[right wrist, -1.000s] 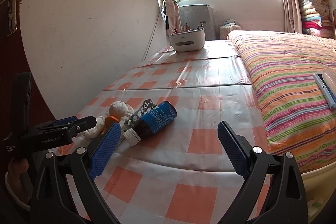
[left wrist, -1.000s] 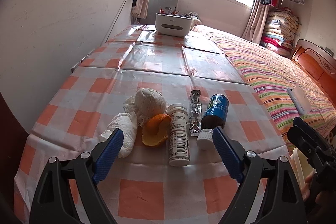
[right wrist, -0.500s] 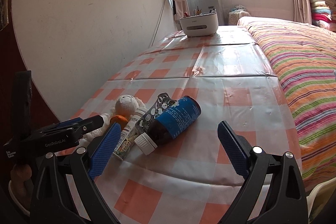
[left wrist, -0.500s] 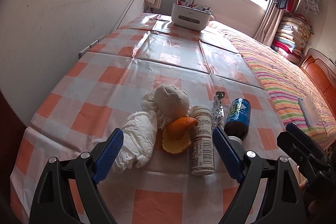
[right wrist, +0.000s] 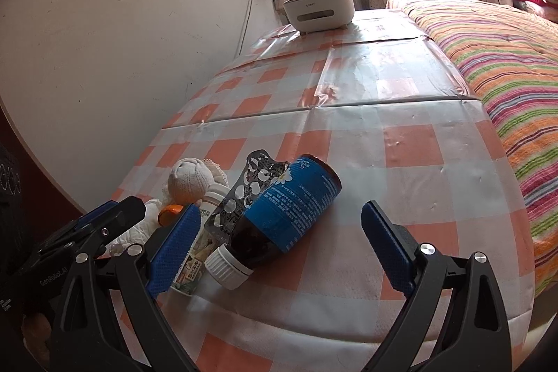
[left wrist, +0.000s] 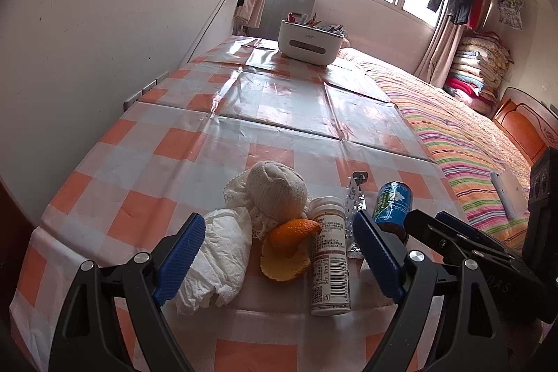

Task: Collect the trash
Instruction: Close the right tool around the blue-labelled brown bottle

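Note:
A heap of trash lies near the front edge of the checked table. From left: a crumpled white tissue, a rolled white sock, an orange peel, a white pill bottle, a foil blister pack and a brown bottle with a blue label and white cap. My left gripper is open, its jaws either side of the tissue, peel and pill bottle. My right gripper is open, with the brown bottle's neck and cap between its jaws.
A white organiser box with pens stands at the table's far end. A wall runs along the left. A striped bed borders the table's right side, with a white device on it. Folded blankets are stacked at the back right.
Both grippers have moved forward toward the trash heap. The items now sit between or at the jaws; both stay open.

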